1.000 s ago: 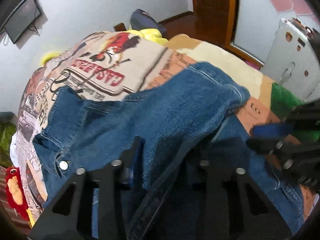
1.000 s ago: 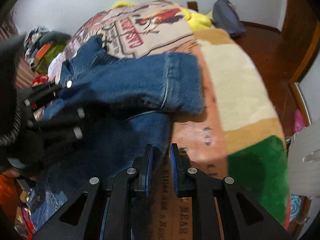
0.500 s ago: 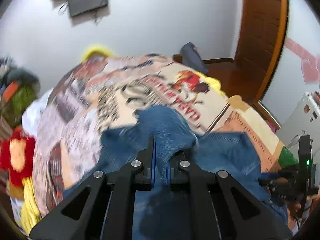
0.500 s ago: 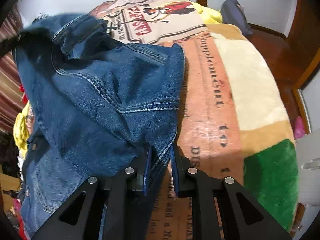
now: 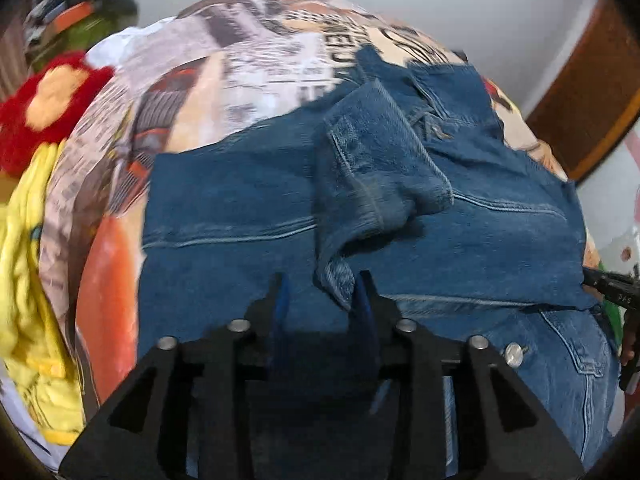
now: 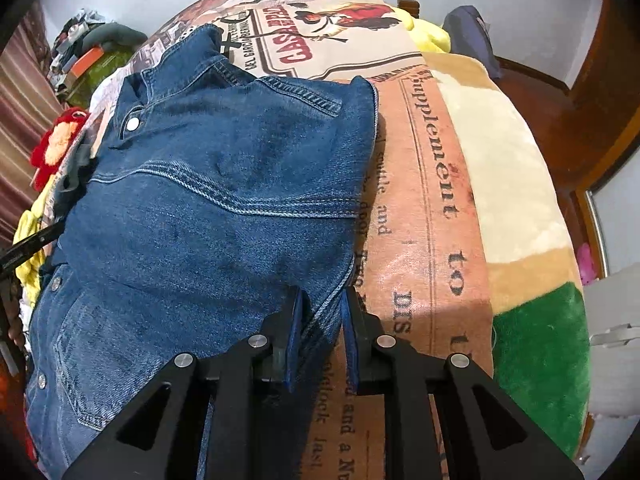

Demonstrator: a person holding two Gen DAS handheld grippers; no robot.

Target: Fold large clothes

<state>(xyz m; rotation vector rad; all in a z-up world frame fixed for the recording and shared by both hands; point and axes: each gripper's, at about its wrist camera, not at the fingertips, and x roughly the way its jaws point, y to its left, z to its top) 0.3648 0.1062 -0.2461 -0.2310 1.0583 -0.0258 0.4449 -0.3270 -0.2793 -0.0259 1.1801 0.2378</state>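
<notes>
A blue denim jacket (image 5: pixel 248 208) lies folded on the printed blanket of a bed (image 5: pixel 240 52). It also shows in the right wrist view (image 6: pixel 208 200). My left gripper (image 5: pixel 322 296) is open just above the jacket, with a sleeve cuff (image 5: pixel 380 168) lying folded in front of it. My right gripper (image 6: pixel 322 312) is open at the jacket's right edge, with the hem corner lying between its jaws. The right gripper's tip also shows at the far right of the left wrist view (image 5: pixel 612 284).
The bed blanket (image 6: pixel 440 184) stretches to the right of the jacket. A red plush toy (image 5: pixel 44 108) and yellow cloth (image 5: pixel 24 280) lie at the bed's left side. A wooden door (image 5: pixel 580 112) and a dark bag (image 6: pixel 472 36) are beyond the bed.
Both grippers carried the jacket's fold over, laid it down and opened. The left gripper let go of the sleeve, which now lies across the jacket. The right gripper's jaws have parted.
</notes>
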